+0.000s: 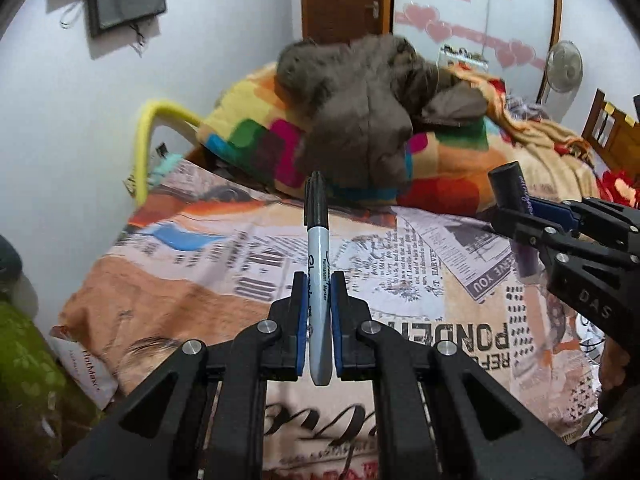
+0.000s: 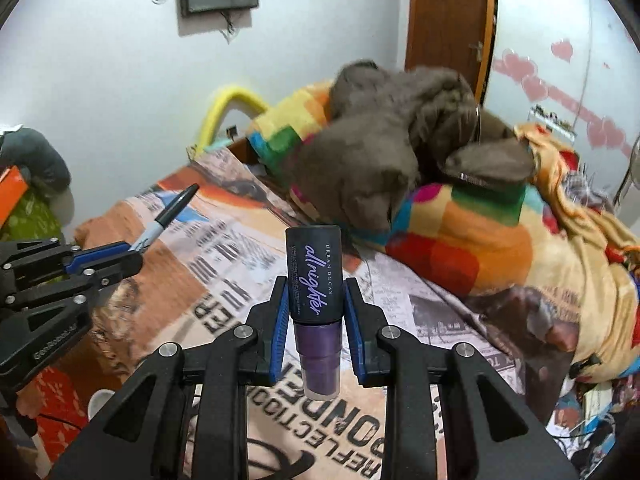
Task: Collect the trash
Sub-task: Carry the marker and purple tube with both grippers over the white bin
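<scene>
Left gripper (image 1: pixel 319 300) clamps marker (image 1: pixel 318 276), right gripper (image 2: pixel 316 304) clamps spray bottle (image 2: pixel 315 280), label legible only in right view, above newsprint bedsheet (image 1: pixel 420 248), grey jacket (image 1: pixel 360 108) far.

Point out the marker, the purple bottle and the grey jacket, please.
marker (image 1: pixel 319 280), left wrist view, on its grey barrel.
purple bottle (image 2: pixel 313 276), right wrist view, on its black cap.
grey jacket (image 1: pixel 360 112), left wrist view, on its middle.
</scene>
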The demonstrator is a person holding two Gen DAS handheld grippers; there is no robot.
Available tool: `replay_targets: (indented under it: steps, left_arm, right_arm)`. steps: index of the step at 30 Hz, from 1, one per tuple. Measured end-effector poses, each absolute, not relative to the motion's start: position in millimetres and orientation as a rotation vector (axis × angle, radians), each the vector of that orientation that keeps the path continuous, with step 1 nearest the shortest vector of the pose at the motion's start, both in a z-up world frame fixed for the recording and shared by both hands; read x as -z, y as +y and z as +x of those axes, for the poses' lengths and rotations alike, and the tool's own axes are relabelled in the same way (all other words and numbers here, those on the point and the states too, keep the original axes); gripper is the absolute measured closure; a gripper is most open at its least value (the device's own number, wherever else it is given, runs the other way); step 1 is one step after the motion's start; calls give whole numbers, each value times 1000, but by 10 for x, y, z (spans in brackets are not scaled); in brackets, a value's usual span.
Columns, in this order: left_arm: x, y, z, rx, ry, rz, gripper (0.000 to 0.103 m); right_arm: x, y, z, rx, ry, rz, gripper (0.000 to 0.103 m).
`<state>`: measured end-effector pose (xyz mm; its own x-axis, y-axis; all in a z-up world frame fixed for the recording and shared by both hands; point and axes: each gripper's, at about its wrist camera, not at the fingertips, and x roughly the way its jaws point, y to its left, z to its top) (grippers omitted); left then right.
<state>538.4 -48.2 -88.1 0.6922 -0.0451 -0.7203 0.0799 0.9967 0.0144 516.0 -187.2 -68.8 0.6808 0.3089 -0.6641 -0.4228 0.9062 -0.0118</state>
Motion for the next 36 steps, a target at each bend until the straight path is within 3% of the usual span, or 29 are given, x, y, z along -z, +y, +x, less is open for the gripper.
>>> replay_targets:
  steps: [15,36]
  left_arm:
    - [46,503,3842,-57,721,4,94]
    - [371,1906,1998,-272,711,-130,94]
  right_arm:
    - [-41,-1001,3988,-612,618,-186,79]
    - [446,658,2754,-928,680,-281,79]
